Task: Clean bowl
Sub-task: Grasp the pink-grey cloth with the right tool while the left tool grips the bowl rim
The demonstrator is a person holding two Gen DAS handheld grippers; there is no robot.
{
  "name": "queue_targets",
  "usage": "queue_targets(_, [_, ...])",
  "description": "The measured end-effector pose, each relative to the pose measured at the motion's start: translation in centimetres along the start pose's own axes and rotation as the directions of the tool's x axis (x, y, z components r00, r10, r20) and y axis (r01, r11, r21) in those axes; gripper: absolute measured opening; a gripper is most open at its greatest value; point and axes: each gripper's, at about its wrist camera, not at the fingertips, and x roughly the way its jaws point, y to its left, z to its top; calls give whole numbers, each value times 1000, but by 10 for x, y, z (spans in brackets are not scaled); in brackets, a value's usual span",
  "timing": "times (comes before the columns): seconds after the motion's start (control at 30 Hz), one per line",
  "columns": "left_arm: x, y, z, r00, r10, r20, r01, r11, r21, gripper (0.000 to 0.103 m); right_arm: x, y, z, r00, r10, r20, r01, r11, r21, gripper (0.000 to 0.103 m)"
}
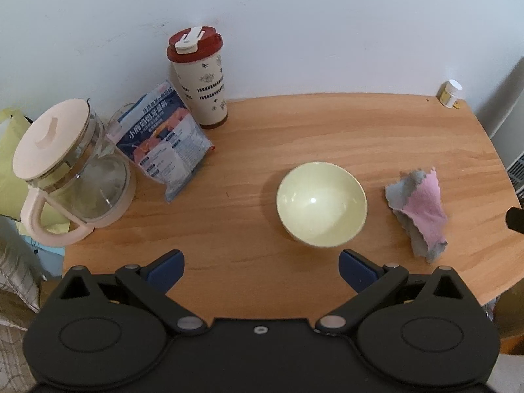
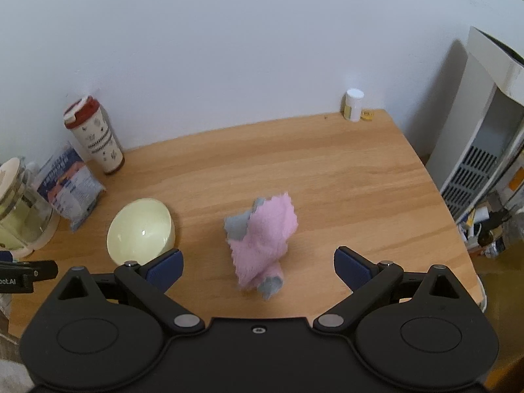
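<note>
From my left gripper point(image 1: 262, 270) I see the pale yellow bowl point(image 1: 321, 204) upright on the wooden table point(image 1: 327, 131), just ahead and a little right of my spread, empty fingers. Its inside looks glossy and bare, so I cannot judge whether wiping is due or done. Right of the bowl, apart from it, the pink and grey cloth point(image 2: 262, 239) lies crumpled, its long axis running roughly away from me. My right gripper point(image 2: 258, 267) sits nearer it, fingers wide apart either side, gripping nothing, the cloth almost straight ahead.
</note>
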Motion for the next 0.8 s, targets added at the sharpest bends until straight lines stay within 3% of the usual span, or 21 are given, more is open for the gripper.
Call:
queue_targets(0.2, [29,8,6,998,-61,-15,60,998,-28,103,23,-8,8,997,42,68,-36,995,-89,101])
queue_targets(0.3, [47,10,8,997,-74,-26,72,997,-41,103,52,-7,9,995,47,90,-25,972,-232,100])
queue_targets(0.43, [73,11,9,997,-48,-61,44,996,-72,103,92,-9,14,997,70,28,-56,939,-340,100])
queue_targets(0.53, [90,11,10,995,-76,-62,69,992,-108,103,112,-9,15,997,72,-6,-69,927,-369,100])
queue_targets(0.63, [102,8,10,997,-73,-39,68,992,-104,103,140,-9,14,995,84,-60,-101,901,-422,93])
queue_targets(0.7, [107,9,9,997,-73,-17,71,992,-106,102,148,-9,11,992,89,-85,-118,883,-454,79])
queue_targets(0.8, [117,11,10,996,-91,-9,89,988,-129,92,160,-8,8,988,95,-124,-145,854,-500,72])
